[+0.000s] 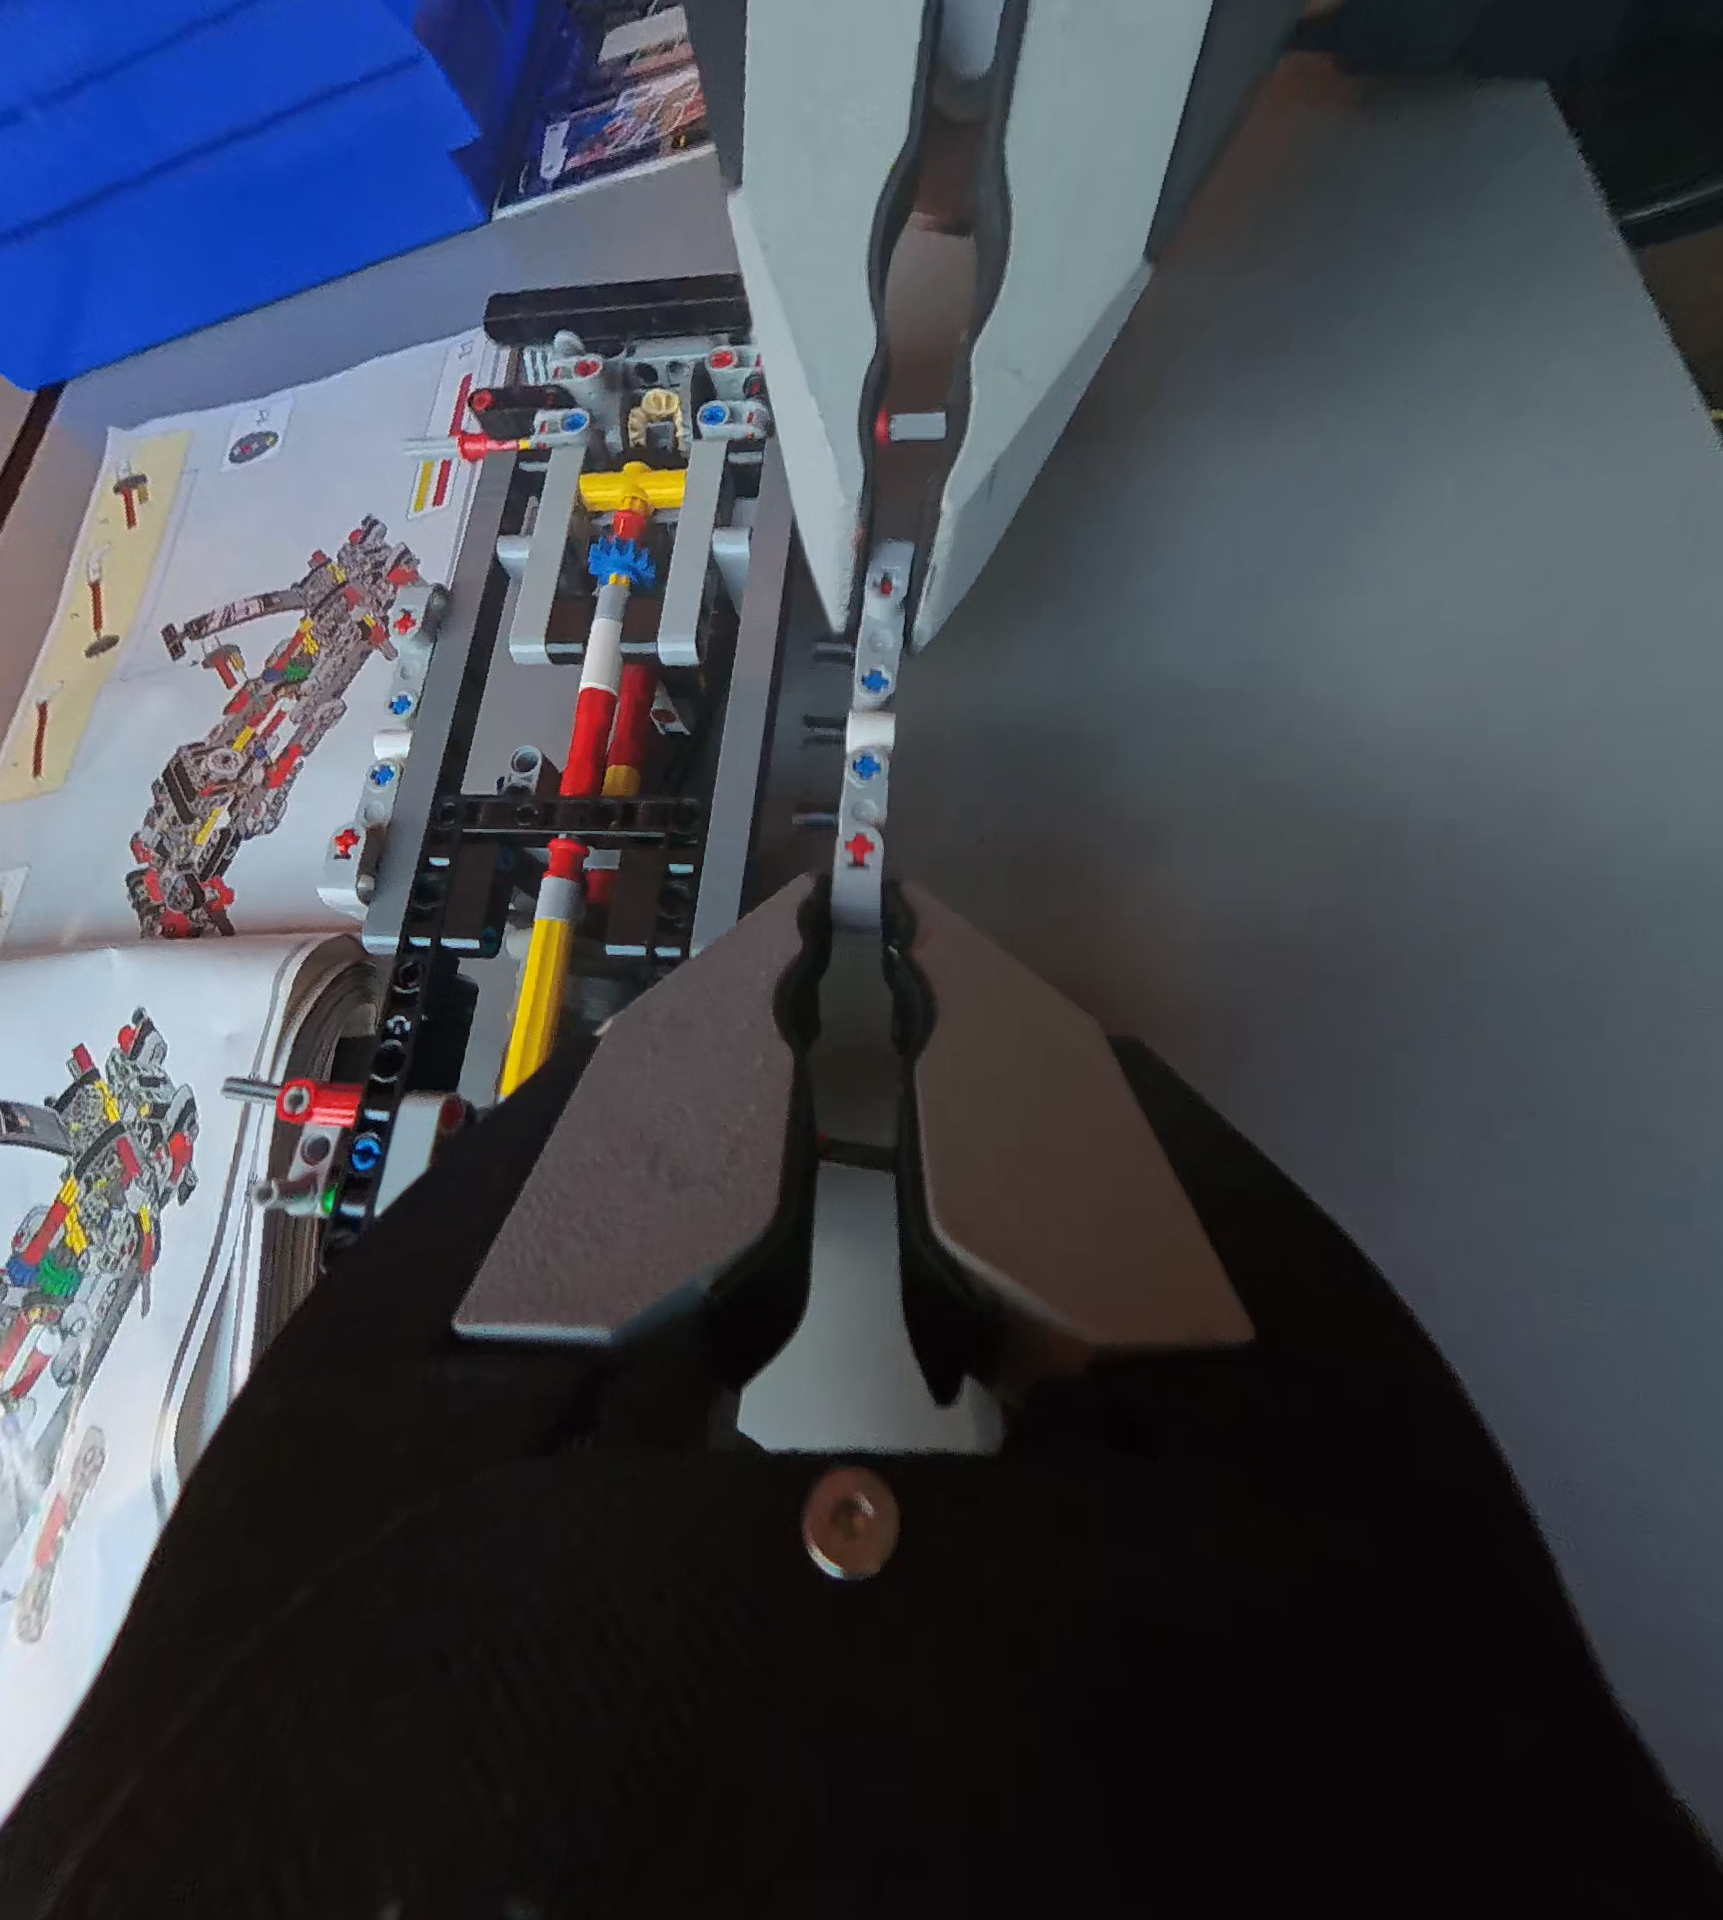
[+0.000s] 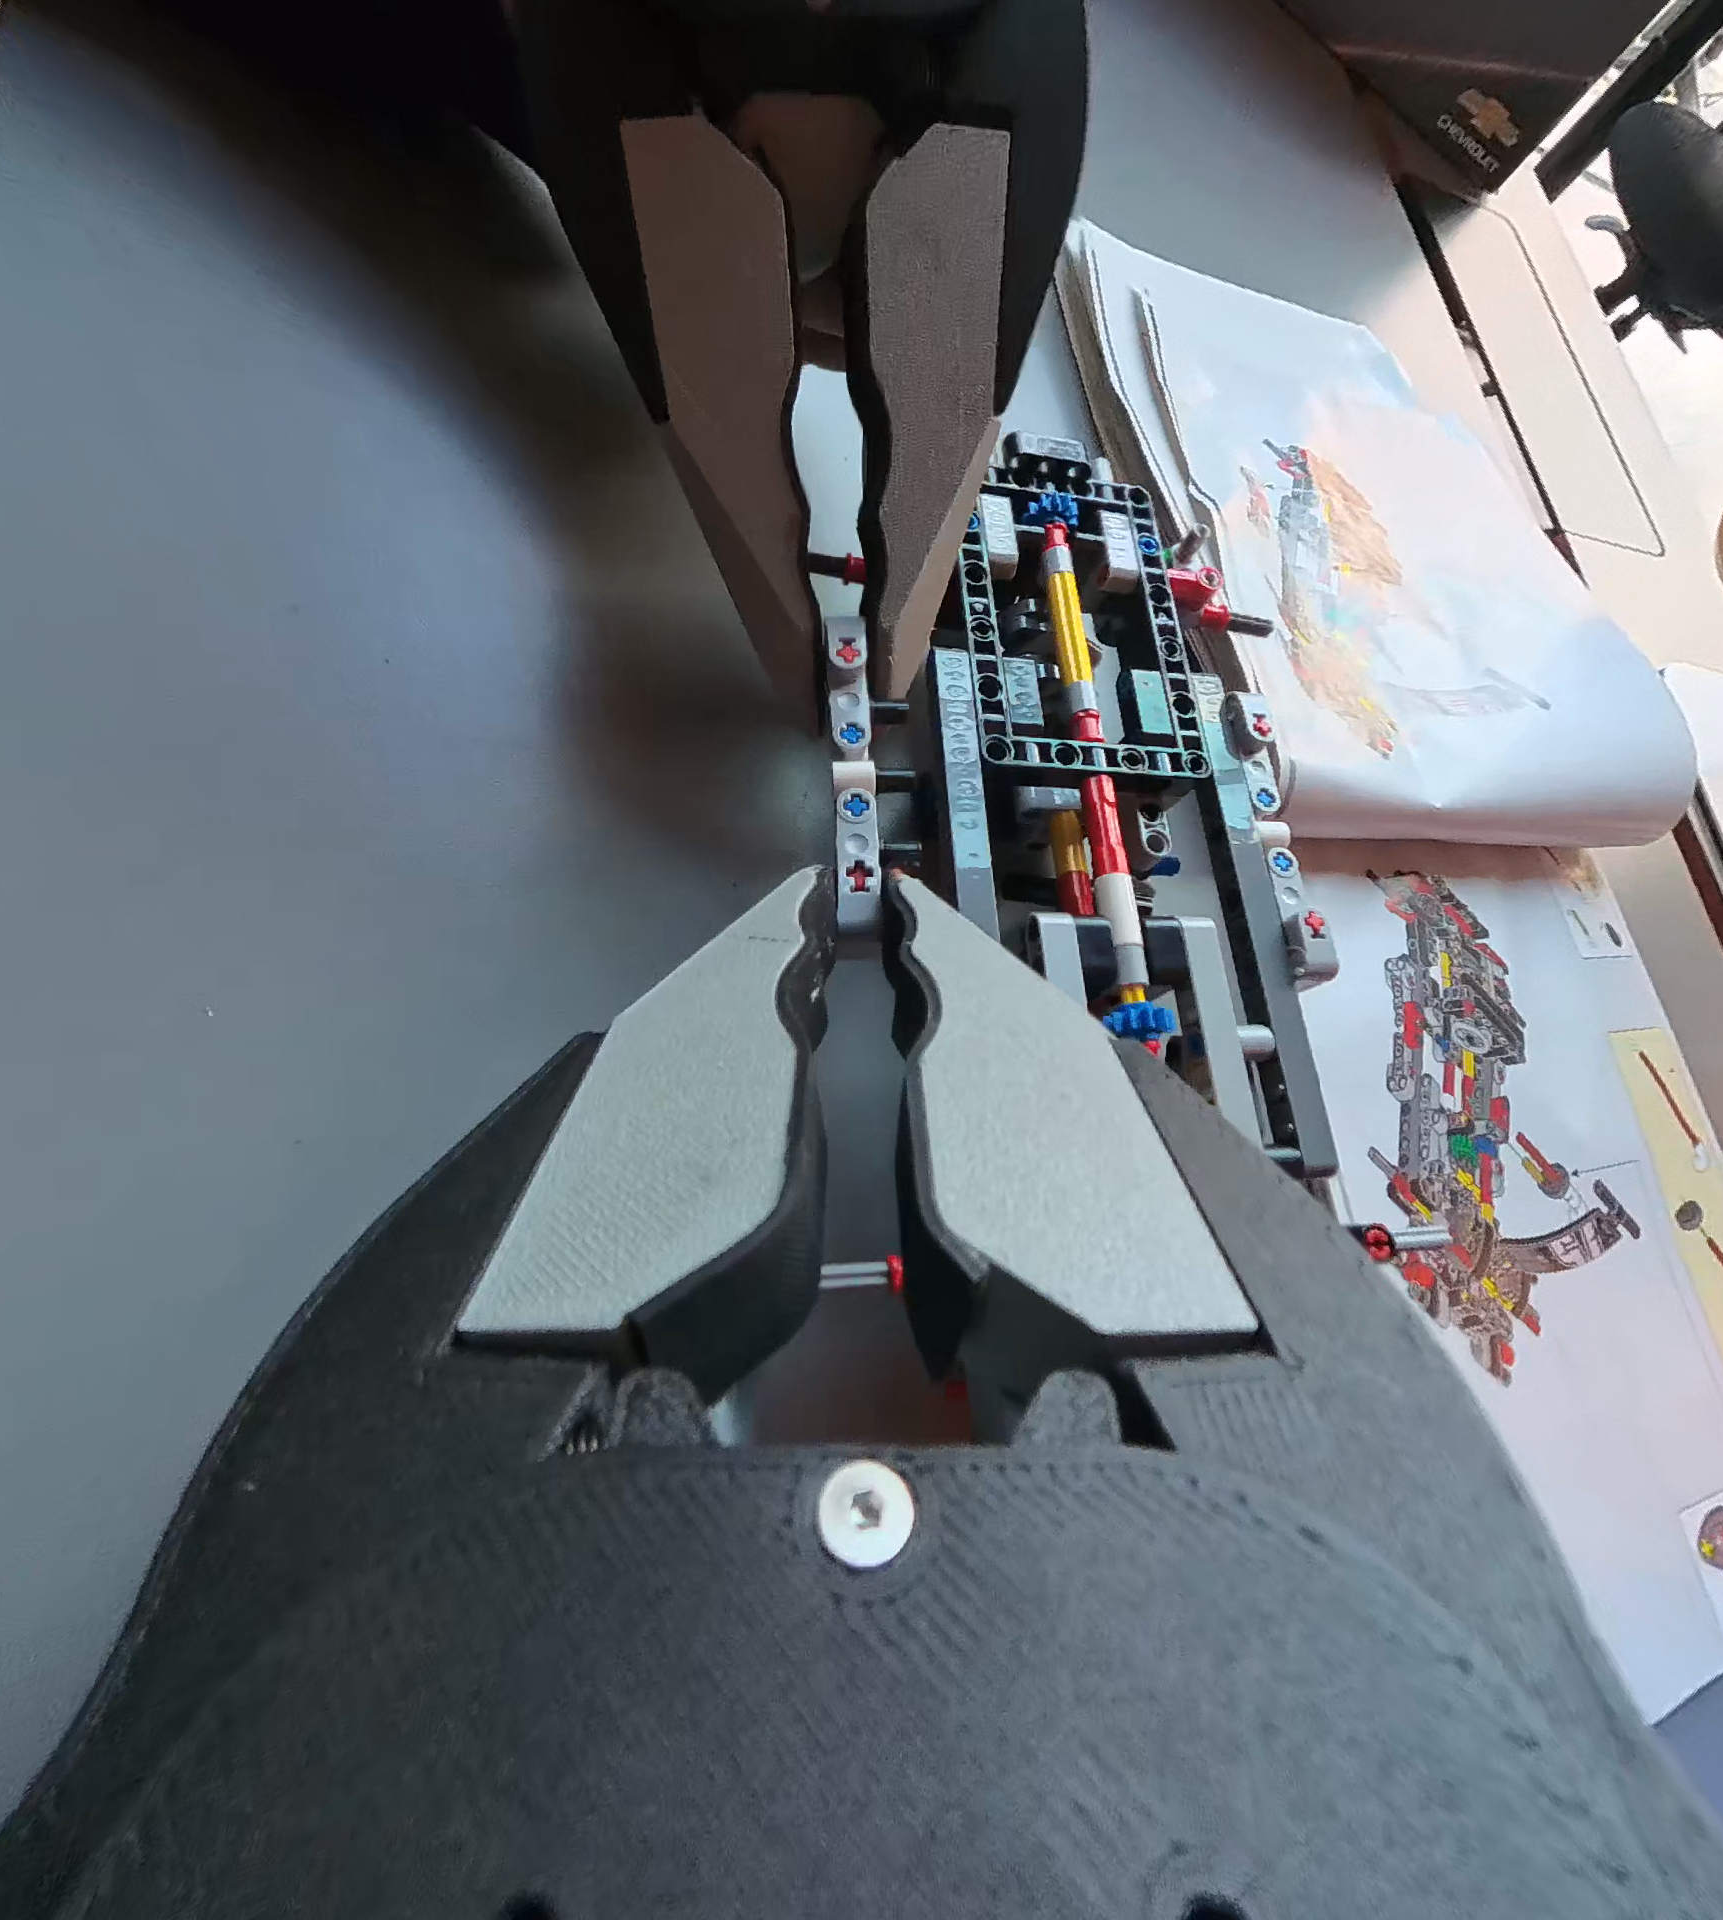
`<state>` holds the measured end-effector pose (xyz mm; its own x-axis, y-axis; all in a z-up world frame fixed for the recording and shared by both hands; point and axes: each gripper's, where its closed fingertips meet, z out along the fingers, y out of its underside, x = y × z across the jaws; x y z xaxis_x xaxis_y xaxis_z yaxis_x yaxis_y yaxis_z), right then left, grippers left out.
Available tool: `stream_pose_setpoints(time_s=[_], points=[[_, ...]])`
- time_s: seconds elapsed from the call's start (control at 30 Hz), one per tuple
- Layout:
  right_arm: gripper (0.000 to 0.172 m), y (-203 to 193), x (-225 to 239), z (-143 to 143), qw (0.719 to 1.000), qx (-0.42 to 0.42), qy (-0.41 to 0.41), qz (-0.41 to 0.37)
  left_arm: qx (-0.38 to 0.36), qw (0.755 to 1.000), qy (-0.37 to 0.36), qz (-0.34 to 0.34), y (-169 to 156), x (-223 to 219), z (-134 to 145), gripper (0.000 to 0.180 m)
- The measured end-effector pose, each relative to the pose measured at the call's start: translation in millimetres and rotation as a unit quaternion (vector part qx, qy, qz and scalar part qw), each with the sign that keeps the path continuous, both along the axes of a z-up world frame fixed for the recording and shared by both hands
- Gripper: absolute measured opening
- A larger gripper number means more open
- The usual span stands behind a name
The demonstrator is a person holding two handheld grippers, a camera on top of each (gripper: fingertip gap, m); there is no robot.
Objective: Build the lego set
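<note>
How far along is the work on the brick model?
Done: the frame is built, with axles and gears inside. In hand: left gripper and right gripper each pinch a grey side beam's end. Left: black pins still show a gap to the frame.

Blue bins [image 1: 161, 156], an office chair [image 2: 1709, 229] and a dark box [image 2: 1480, 94] ring the grey table [image 2: 265, 727].

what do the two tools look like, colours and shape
Both match: the left tool and right tool each have a black ribbed printed body, one silver hex screw in the middle, and two grey wedge-shaped fingers lined with black wavy pads. No cables or sleeves show.
</note>
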<state>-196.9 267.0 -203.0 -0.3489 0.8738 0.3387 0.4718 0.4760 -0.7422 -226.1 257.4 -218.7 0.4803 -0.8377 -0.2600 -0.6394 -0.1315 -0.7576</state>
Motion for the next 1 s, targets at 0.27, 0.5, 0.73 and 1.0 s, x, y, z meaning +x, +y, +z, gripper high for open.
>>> stream_pose_setpoints(time_s=[0.27, 0.5, 0.73, 1.0], points=[[0.006, 3.0, -0.3, -3.6, 0.998, -0.044, -0.017, -0.031, -0.019, 0.999, 0.004, 0.025, -6.2, -2.9, 6.2, 0.025], [0.006, 5.5, -2.2, -7.8, 0.997, -0.047, -0.026, -0.048, 0.003, 0.998, 0.011, 0.056, 5.1, -14.8, 31.9, 0.035], [0.006, 7.2, -2.0, -7.2, 0.997, -0.061, -0.028, -0.049, -0.023, 0.998, 0.038, 0.043, 17.1, -15.3, 17.6, 0.053], [0.006, 8.1, -1.3, -6.7, 0.996, -0.074, -0.027, -0.049, -0.051, 0.997, 0.061, 0.013, 19.9, -10.8, 5.8, 0.045]])
